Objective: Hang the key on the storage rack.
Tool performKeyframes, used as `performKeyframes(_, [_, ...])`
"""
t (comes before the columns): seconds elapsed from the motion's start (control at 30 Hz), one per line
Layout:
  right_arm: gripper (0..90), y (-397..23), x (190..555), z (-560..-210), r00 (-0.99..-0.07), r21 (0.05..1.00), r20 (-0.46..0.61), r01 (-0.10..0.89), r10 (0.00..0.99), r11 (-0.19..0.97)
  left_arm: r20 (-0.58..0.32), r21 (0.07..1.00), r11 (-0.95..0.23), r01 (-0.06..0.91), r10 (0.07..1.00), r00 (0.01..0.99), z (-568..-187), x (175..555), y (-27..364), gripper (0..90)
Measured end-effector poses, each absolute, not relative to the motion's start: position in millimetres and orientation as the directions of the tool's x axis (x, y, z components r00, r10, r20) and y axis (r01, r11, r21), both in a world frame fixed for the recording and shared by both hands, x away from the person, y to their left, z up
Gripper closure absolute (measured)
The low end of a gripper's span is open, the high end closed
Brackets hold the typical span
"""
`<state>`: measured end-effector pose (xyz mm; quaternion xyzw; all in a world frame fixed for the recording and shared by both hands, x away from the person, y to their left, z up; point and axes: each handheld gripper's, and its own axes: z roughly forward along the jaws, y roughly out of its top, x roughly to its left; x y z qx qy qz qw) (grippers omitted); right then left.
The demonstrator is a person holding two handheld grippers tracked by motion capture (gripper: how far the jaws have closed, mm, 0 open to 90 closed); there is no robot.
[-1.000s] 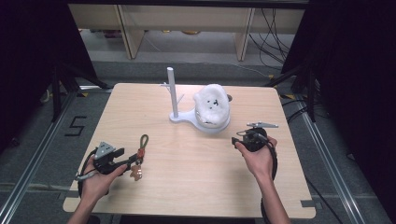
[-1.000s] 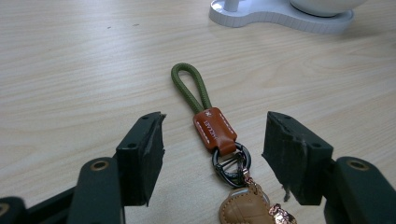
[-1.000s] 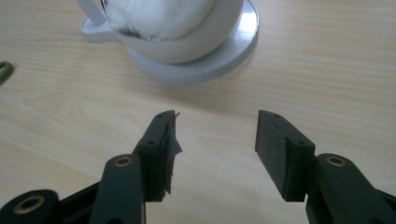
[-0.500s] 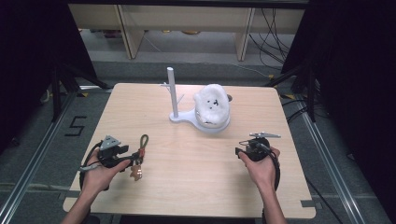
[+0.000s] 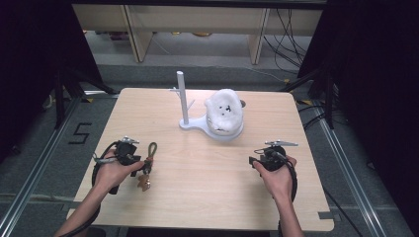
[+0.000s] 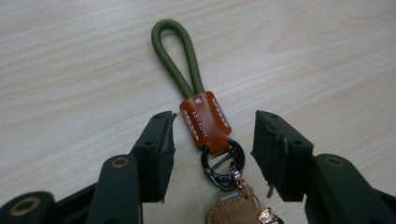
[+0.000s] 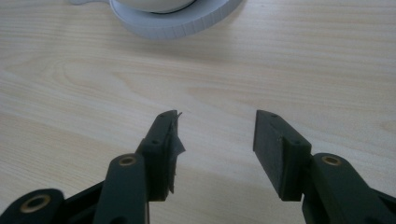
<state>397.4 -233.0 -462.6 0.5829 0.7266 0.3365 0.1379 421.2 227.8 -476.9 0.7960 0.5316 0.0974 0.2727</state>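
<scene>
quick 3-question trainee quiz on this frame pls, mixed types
1. True or false: the left gripper has its fingers pressed onto the keychain.
2. What lies between the right gripper's fingers? A) a green cord loop B) bare table C) a white peg
3. In the high view, what sits on the round base of the white stand, beside its post?

Key:
1. False. The fingers have just been closing, with the keychain's brown leather tab between them, but gaps remain on both sides.
2. B. Nothing but the wooden table shows there.
3. A white, rounded plush-looking thing with small dark marks.
</scene>
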Motion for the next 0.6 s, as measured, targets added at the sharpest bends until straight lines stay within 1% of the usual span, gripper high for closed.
performKeyframes(0.03, [51.0,-232.1,396.6,-462.0,-0.254,0.644,0.198,0.762,0.947,0.07,-0.141,0.49,-0.266,0.83,0.916,0.377,-478.6,427.2,223.8,47.1])
performKeyframes(0.07, [51.0,-232.1,396.6,-462.0,-0.254,0.644,0.198,0.762,0.947,0.07,-0.141,0.49,-0.266,0.83,0.916,0.377,-478.6,427.2,223.8,47.2])
performKeyframes(0.1, [50.6,-232.5,396.1,-460.6,-0.249,0.638,0.211,0.767,0.945,0.059,-0.157,0.437,-0.258,0.861,0.921,0.356,-477.5,432.9,222.3,47.2])
performKeyframes(0.13, [50.6,-232.5,396.1,-460.6,-0.249,0.638,0.211,0.767,0.945,0.059,-0.157,0.437,-0.258,0.861,0.921,0.356,-477.5,432.9,222.3,47.2])
performKeyframes(0.17, [50.4,-233.2,396.1,-460.9,-0.248,0.639,0.214,0.767,0.945,0.057,-0.162,0.402,-0.254,0.88,0.926,0.341,-478.7,439.3,220.9,47.1])
performKeyframes(0.2, [50.4,-233.2,396.1,-460.9,-0.248,0.639,0.214,0.767,0.945,0.057,-0.162,0.402,-0.254,0.88,0.926,0.341,-478.7,439.3,220.9,47.1])
performKeyframes(0.23, [50.3,-236.0,397.3,-463.3,-0.266,0.656,0.191,0.75,0.945,0.079,-0.156,0.39,-0.256,0.884,0.928,0.338,-479.5,441.9,220.5,47.1])
performKeyframes(0.3, [50.3,-236.7,396.6,-462.7,-0.274,0.652,0.189,0.753,0.943,0.087,-0.141,0.353,-0.284,0.891,0.926,0.351,-482.0,448.5,220.1,47.0])
performKeyframes(0.43, [50.2,-236.8,396.2,-462.1,-0.269,0.648,0.19,0.756,0.944,0.086,-0.149,0.34,-0.298,0.892,0.919,0.364,-484.2,453.0,219.8,46.7])
performKeyframes(0.47, [50.1,-236.6,396.2,-461.7,-0.257,0.643,0.189,0.762,0.948,0.078,-0.149,0.335,-0.301,0.893,0.919,0.365,-484.3,453.9,218.7,46.8])
performKeyframes(0.5, [50.1,-234.9,395.2,-460.2,-0.252,0.641,0.214,0.766,0.944,0.059,-0.145,0.33,-0.307,0.893,0.918,0.369,-483.7,455.1,216.9,47.3])
performKeyframes(0.6, [50.1,-234.7,395.2,-460.3,-0.249,0.64,0.217,0.766,0.944,0.055,-0.139,0.323,-0.318,0.892,0.916,0.377,-482.7,456.3,215.9,47.6])
